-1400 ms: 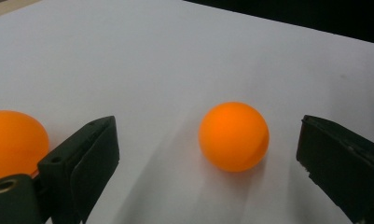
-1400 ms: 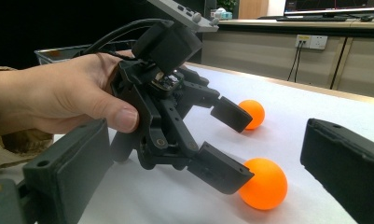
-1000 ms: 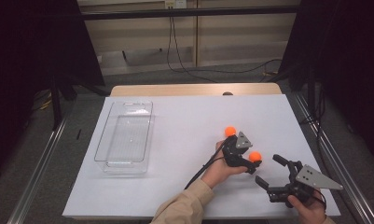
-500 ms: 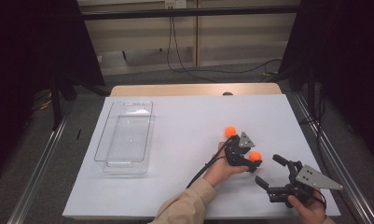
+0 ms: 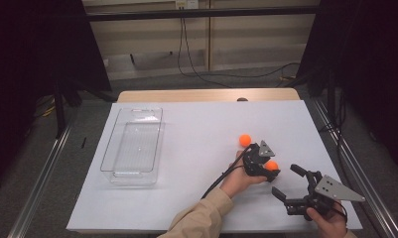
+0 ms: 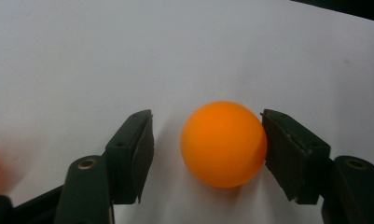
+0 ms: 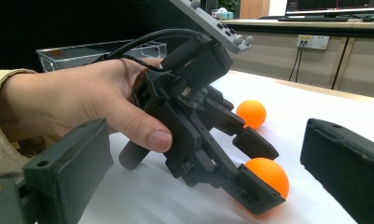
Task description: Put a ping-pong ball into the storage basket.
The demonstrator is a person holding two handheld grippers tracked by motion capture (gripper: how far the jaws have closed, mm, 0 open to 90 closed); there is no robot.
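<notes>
A: Item one: left gripper (image 5: 270,168), jaws have just been closing, now narrow around the near ball (image 6: 223,143) on the table (image 5: 186,129). We see one pad touching, the other just clear.

B: Earlier they stood wider. Right gripper (image 5: 288,184): wide, holding nothing. Its view adds the second ball (image 7: 251,113) and the clear bin (image 7: 100,50) behind.

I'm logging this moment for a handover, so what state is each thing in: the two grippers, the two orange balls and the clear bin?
Left gripper: jaws have just been closing around the near ball; one pad touches it, a gap at the other.
Right gripper: open, holding nothing.
Near orange ball: on the table, not yet clamped.
Far orange ball: loose on the table.
Clear bin: upright, empty.
</notes>
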